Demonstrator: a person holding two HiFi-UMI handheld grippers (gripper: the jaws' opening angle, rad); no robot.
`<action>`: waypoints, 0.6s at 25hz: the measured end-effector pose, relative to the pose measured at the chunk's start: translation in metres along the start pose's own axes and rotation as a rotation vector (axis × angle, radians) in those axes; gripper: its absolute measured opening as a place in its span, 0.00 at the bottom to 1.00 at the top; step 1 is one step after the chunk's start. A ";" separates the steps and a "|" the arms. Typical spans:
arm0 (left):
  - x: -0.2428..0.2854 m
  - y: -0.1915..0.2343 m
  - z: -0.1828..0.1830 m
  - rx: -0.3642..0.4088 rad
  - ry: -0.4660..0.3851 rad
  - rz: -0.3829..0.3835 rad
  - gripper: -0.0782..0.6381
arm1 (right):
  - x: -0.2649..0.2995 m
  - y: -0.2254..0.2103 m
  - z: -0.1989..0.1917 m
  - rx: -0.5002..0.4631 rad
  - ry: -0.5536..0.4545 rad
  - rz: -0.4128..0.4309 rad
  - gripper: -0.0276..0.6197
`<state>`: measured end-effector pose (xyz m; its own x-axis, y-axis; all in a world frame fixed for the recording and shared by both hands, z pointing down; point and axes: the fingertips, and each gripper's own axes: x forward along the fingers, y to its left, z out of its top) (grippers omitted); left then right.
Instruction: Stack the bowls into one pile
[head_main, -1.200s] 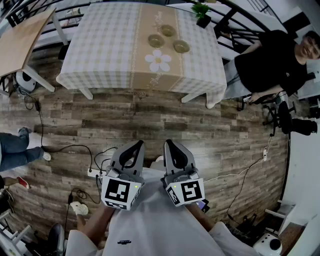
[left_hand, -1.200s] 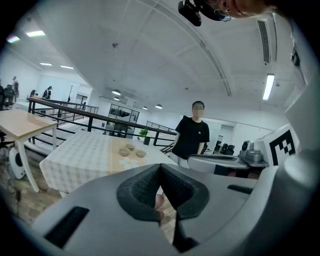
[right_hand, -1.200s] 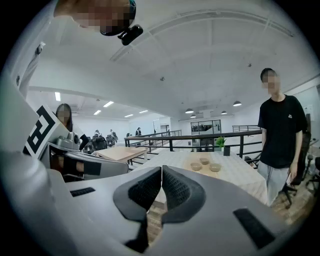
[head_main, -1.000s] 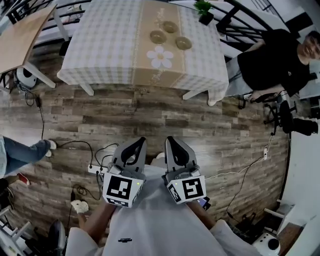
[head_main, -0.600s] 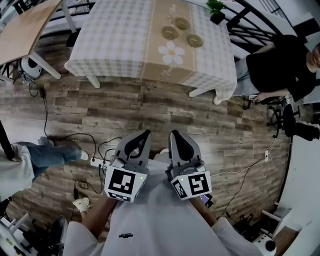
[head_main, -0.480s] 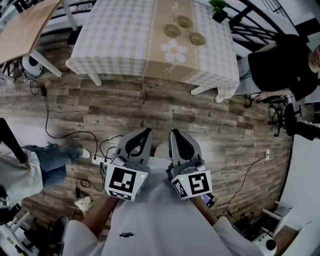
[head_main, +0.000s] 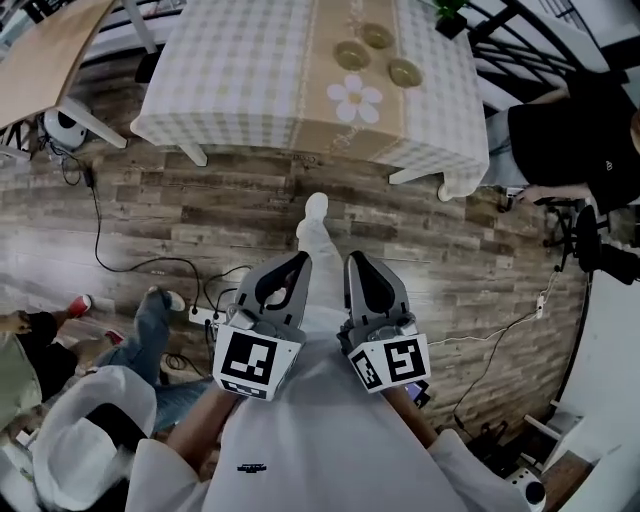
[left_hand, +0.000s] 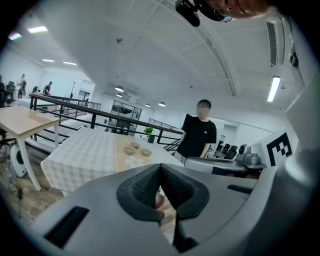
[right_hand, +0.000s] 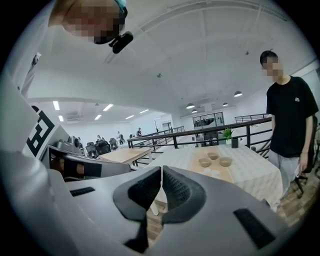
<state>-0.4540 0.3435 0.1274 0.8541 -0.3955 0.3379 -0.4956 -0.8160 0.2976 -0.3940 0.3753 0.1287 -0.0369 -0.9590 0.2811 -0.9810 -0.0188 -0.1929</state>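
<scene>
Three bowls (head_main: 351, 54) sit apart on one table (head_main: 230, 60) at twelve o'clock. Both the left gripper (head_main: 283, 283) and the right gripper (head_main: 368, 285) are squeezed closed, empty.

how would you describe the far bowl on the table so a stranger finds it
Find the table with the checked cloth and follow its tan runner past the printed daisy to three small bowls. The far bowl sits at the tip of their triangle, nearest the potted plant; the left bowl and right bowl lie closer to the daisy.
</scene>
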 end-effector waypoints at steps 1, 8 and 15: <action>0.007 0.006 0.003 0.000 -0.003 0.008 0.13 | 0.009 -0.004 0.002 0.000 -0.001 0.007 0.10; 0.083 0.044 0.035 0.011 0.058 0.029 0.13 | 0.081 -0.061 0.030 0.014 -0.016 0.016 0.10; 0.190 0.070 0.083 0.035 0.107 0.028 0.13 | 0.161 -0.150 0.066 0.047 -0.004 0.015 0.10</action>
<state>-0.3136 0.1764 0.1383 0.8170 -0.3728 0.4399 -0.5119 -0.8202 0.2556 -0.2403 0.2048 0.1412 -0.0510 -0.9604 0.2739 -0.9703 -0.0173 -0.2411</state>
